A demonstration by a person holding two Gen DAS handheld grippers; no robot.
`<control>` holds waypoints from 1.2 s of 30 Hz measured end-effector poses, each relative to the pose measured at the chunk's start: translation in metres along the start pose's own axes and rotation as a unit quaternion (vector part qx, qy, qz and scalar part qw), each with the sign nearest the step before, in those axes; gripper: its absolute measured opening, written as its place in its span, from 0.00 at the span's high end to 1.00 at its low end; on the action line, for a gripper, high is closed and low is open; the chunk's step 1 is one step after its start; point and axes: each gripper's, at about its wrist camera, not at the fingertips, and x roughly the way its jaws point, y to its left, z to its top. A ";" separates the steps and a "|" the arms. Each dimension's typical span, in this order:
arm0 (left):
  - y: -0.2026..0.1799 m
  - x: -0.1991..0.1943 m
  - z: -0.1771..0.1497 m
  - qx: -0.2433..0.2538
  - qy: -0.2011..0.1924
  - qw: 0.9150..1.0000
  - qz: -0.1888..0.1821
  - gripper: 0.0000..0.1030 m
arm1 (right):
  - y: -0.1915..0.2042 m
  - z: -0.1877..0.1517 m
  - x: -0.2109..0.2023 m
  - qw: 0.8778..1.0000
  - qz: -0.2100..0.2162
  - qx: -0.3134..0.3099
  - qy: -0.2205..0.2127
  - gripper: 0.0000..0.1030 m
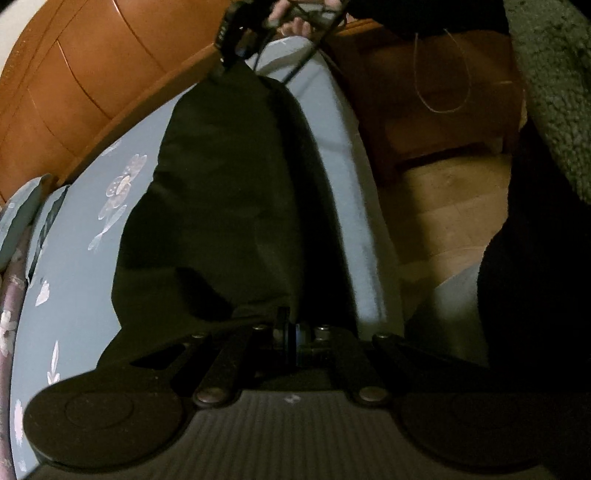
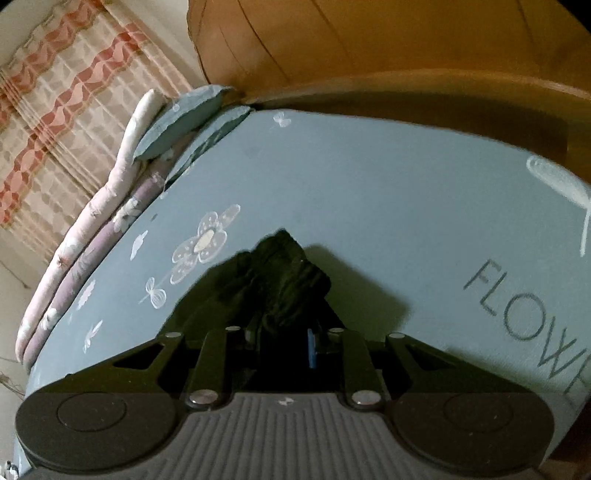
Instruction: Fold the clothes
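The black, soft fabric garment (image 1: pixel 221 206) lies stretched in a long dark band over the blue-grey bed sheet printed with white flowers (image 1: pixel 81 266), running in the left wrist view from 6 o'clock up to 12 o'clock. At the near end the left gripper (image 1: pixel 291 332) has its fingers closed tight on the cloth's edge; at the far end the right gripper (image 1: pixel 231 40), held in a person's hand (image 1: pixel 295 22), pinches the other end. In the right wrist view that gripper (image 2: pixel 286 332) has its fingers clamped on a bunched, wrinkled wad of the same black cloth (image 2: pixel 280 280), which spills forward toward 12 o'clock. The garment looks light and limp, with no stiffness of its own: it should sag wherever it is unsupported and crease where gathered, though it seems neither slippery nor fragile. A hold at the two ends, or better at corners and seams, would keep it taut enough to lay flat; the bunched grip on the right may need spreading for a clean fold. The bed is a soft, yielding surface, wide and mostly bare, with grey lettering at 3 o'clock in the right view. Folded pale floral quilts (image 2: pixel 88 236) and small blue cushions (image 2: pixel 184 118) sit along its edge at 10 o'clock, a striped pink-and-cream curtain (image 2: pixel 66 103) behind them, an orange-brown wooden headboard (image 2: pixel 369 48) at 12 o'clock, and wooden flooring (image 1: pixel 443 206) beside the bed.
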 end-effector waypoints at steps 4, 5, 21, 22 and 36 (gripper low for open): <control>-0.001 -0.002 -0.006 0.000 0.005 1.000 0.003 0.99 | 0.009 -0.006 -0.014 1.000 -0.008 -0.025 0.000 0.77; -0.002 0.002 -0.009 -0.003 0.011 1.000 0.001 0.99 | 0.008 -0.009 -0.011 0.999 -0.014 -0.030 0.005 0.77; 0.030 -0.026 -0.042 -0.218 0.009 0.975 -0.030 0.78 | 0.078 -0.042 -0.082 0.972 -0.103 -0.207 -0.047 0.32; 0.035 -0.031 -0.046 -0.245 0.008 0.969 -0.030 0.74 | 0.090 -0.048 -0.084 0.966 -0.103 -0.234 -0.049 0.31; 0.105 -0.045 -0.122 -0.605 -0.090 0.791 -0.010 0.59 | 0.231 -0.150 -0.034 0.914 0.077 -0.397 0.032 0.25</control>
